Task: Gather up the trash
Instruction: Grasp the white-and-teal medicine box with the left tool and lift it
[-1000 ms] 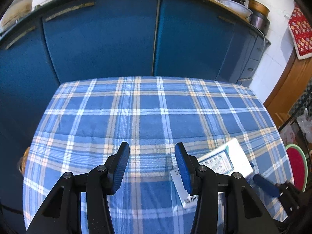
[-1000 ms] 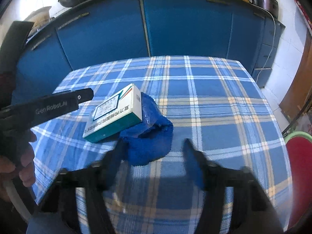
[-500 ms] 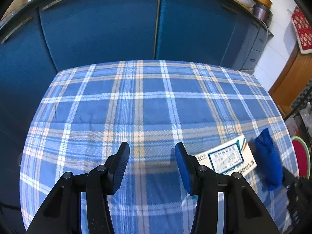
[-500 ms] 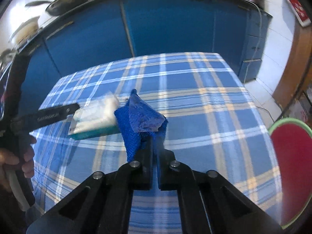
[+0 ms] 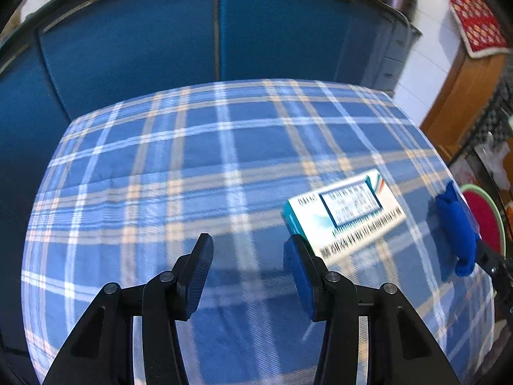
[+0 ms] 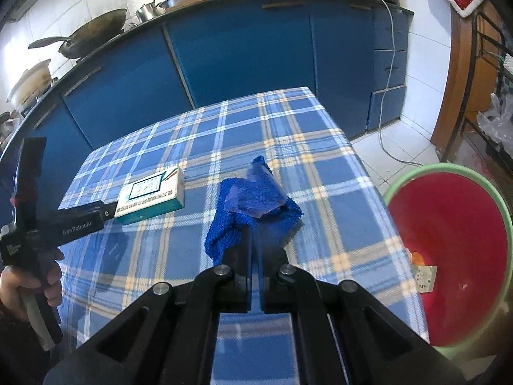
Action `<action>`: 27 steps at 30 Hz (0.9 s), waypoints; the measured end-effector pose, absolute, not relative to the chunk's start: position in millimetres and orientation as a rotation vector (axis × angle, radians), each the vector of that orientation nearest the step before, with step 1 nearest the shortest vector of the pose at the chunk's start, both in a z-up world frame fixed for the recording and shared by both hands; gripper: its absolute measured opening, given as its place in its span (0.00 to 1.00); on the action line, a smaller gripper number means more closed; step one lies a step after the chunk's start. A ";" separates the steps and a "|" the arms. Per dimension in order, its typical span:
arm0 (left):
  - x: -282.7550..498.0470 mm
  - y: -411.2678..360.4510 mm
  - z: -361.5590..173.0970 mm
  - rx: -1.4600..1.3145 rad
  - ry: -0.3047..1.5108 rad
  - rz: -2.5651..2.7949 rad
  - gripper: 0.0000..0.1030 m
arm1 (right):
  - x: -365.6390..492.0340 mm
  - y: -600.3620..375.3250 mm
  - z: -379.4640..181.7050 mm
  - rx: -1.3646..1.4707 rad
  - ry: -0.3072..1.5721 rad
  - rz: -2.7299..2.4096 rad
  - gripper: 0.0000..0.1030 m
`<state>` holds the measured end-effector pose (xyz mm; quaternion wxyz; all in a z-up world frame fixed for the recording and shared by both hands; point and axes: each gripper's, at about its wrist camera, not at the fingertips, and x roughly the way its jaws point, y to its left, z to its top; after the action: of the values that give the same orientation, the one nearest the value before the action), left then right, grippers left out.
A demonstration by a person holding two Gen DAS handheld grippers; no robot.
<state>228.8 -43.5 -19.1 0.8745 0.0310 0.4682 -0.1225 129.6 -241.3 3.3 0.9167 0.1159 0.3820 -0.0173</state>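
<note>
The right hand-held gripper (image 6: 255, 240) is clamped on a blue cloth (image 6: 253, 205) above the plaid tabletop (image 6: 288, 134). A white-and-teal box (image 6: 150, 197) lies at nine o'clock of the cloth; a red basin (image 6: 449, 240) stands at three o'clock.

left gripper (image 5: 247, 276): jaws apart, nothing between them, tilted downward | right gripper (image 6: 256, 240): jaws pressed together on a blue cloth (image 6: 253, 205) | hand (image 6: 19, 292): wrapped around left gripper's handle

Print on box (image 5: 344, 213) blurred, unreadable
</note>
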 end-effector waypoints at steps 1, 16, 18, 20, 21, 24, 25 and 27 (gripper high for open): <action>226.2 -47.5 -18.9 0.072 0.978 -0.267 0.49 | 126.9 -243.4 3.4 0.243 0.784 -0.036 0.04; 196.4 -113.4 -17.6 0.165 0.976 -0.439 0.49 | 95.6 -269.5 6.1 0.298 0.755 -0.044 0.04; 197.2 -116.2 -16.8 0.171 0.974 -0.436 0.49 | 92.7 -272.8 5.9 0.304 0.753 -0.045 0.04; 198.6 -115.9 -15.5 0.172 0.970 -0.429 0.54 | 90.1 -275.9 5.7 0.311 0.751 -0.044 0.04; 199.6 -115.0 -15.3 0.171 0.966 -0.427 0.57 | 88.5 -277.5 5.6 0.314 0.749 -0.043 0.04; 204.2 -113.8 -12.3 0.172 0.953 -0.422 0.63 | 85.5 -281.3 4.8 0.325 0.745 -0.040 0.04; 206.4 -114.5 -12.3 0.175 0.953 -0.422 0.64 | 85.0 -282.7 4.3 0.329 0.745 -0.040 0.04; 211.5 -116.7 -11.9 0.189 0.947 -0.418 0.65 | 84.5 -284.5 3.6 0.336 0.746 -0.039 0.04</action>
<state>211.5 -116.7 -11.9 0.8647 0.0904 0.4520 -0.1994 84.5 -284.5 3.6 0.9173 0.1631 0.3627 -0.0189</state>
